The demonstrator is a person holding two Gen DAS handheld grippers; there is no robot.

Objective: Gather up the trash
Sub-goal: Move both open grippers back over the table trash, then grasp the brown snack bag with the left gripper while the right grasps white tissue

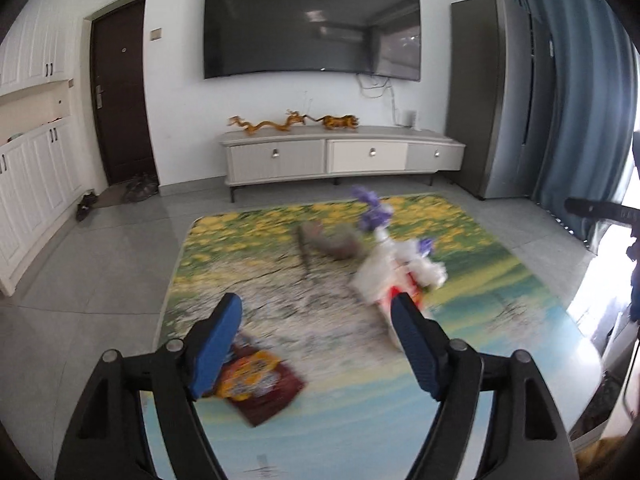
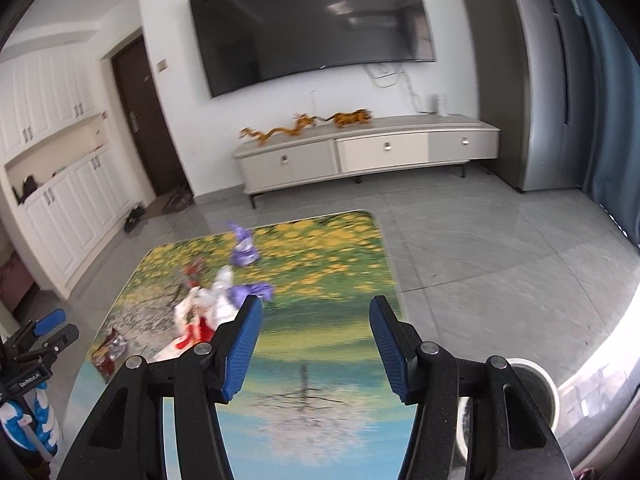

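Trash lies on a table with a flower-landscape top (image 1: 320, 360): a dark red snack wrapper (image 1: 260, 384), a white-and-red crumpled bag (image 1: 384, 276), purple wrappers (image 1: 374, 210) and a grey-brown scrap (image 1: 332, 242). My left gripper (image 1: 318, 316) is open and empty above the table, the red wrapper by its left finger. My right gripper (image 2: 316, 320) is open and empty over the table's near right part (image 2: 320, 336); the white-and-red bag (image 2: 200, 312), purple wrappers (image 2: 244, 248) and red wrapper (image 2: 110, 354) lie to its left. The left gripper (image 2: 44, 328) shows at the far left edge.
A white round bin (image 2: 540, 392) stands on the floor right of the table. A TV cabinet (image 1: 340, 156) with gold figurines stands against the far wall under a big TV (image 1: 312, 24). White cupboards (image 1: 36, 184) line the left wall; blue curtains (image 1: 580, 100) hang at right.
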